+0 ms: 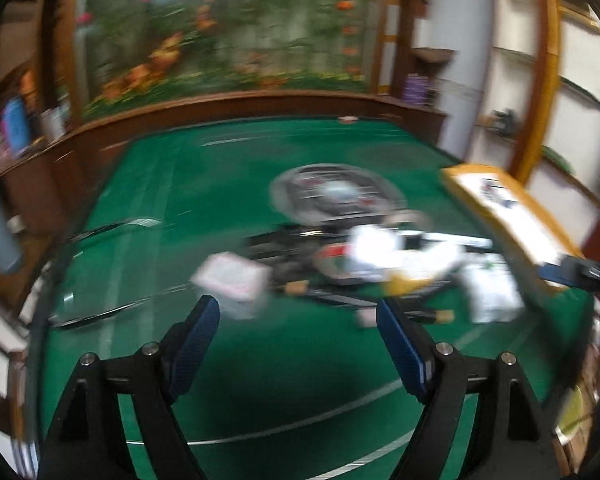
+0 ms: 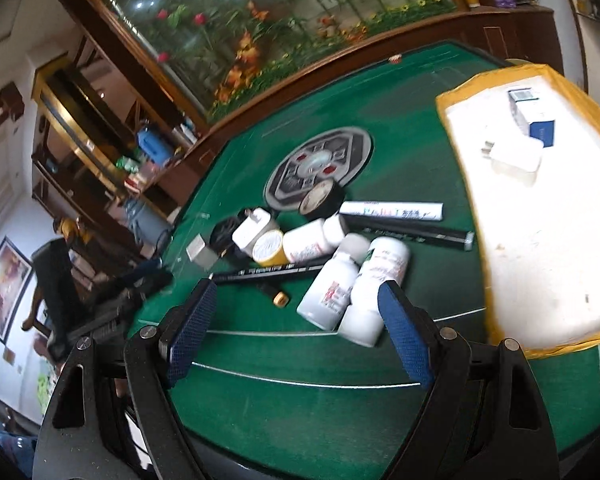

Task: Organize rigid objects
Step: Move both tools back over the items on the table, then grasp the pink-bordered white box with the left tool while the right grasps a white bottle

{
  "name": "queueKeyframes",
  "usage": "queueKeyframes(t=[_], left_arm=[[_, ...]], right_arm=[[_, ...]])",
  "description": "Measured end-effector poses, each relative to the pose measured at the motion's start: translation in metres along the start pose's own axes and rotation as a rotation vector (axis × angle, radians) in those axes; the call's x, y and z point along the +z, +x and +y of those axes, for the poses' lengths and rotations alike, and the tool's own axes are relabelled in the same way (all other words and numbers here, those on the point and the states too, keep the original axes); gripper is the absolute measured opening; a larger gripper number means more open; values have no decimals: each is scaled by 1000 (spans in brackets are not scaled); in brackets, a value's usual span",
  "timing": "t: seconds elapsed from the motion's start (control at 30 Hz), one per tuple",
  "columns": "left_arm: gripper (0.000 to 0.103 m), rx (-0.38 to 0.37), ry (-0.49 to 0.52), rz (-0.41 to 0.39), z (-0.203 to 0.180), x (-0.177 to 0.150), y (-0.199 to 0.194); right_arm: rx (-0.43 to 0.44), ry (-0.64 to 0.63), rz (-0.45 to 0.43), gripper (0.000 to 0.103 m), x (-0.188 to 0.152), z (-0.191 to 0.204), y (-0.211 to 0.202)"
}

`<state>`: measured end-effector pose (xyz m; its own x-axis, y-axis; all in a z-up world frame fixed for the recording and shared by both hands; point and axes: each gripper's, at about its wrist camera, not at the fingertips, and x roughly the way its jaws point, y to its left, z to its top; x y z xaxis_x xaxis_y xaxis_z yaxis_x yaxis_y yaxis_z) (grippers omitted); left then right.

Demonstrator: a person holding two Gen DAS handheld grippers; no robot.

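Sorting is mid-approach: I carry both the left tool [image 1: 298,316] and right tool [image 2: 296,304] wide and empty toward the white bottles [image 2: 342,288] heaped on the green counter [image 2: 300,400], needing one gripped for the yellow-rimmed tray [image 2: 452,108].

Each camera sits behind its hand-held gripper, angled down across the green tabletop [image 2: 260,400] at close range; both views share the clutter pile [image 2: 324,248] and yellow-edged tray [image 1: 512,216].
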<state>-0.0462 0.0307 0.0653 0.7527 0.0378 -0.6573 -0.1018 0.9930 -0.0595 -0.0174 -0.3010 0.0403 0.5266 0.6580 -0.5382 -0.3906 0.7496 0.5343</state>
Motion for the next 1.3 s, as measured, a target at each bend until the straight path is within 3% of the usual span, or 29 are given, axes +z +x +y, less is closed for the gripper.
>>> queueKeyframes(t=[0.07, 0.17, 0.33, 0.4, 0.5, 0.53, 0.57, 0.67, 0.77, 0.83, 0.87, 0.9, 0.97, 1.3], left_arm=[[81, 41, -5, 22, 18, 0, 14], [81, 42, 33, 63, 26, 6, 38], [81, 124, 138, 112, 22, 16, 77], [81, 104, 172, 136, 17, 19, 89], [80, 132, 202, 131, 15, 17, 97], [70, 121, 191, 131, 17, 16, 97], [54, 95, 174, 136, 19, 16, 95], [55, 78, 132, 136, 21, 11, 90], [55, 38, 145, 137, 13, 5, 83], [55, 18, 148, 138, 7, 2, 80], [55, 11, 152, 137, 4, 0, 78], [55, 4, 154, 137, 2, -1, 76], [55, 2, 169, 132, -4, -3, 75], [54, -43, 136, 171, -2, -4, 78]], right_arm=[[9, 0, 5, 83, -3, 0, 5], [12, 5, 20, 83, -6, -2, 11], [-6, 4, 17, 83, -9, -7, 7], [-20, 1, 16, 83, -11, -9, 0], [-74, -15, 27, 83, -11, -11, -3], [-105, -22, 33, 83, -11, -11, -2], [-146, -27, 43, 83, -12, -11, 0], [-199, -25, 58, 83, -11, -14, 7], [-198, 12, 77, 83, -4, -19, 18], [-247, 2, 66, 82, 0, -18, 23], [-259, -6, 63, 78, 2, -17, 24], [-278, -18, 72, 62, 4, -16, 27], [-317, -27, 97, 49, 5, -17, 34], [-520, -175, 164, 47, 4, -2, 65]])
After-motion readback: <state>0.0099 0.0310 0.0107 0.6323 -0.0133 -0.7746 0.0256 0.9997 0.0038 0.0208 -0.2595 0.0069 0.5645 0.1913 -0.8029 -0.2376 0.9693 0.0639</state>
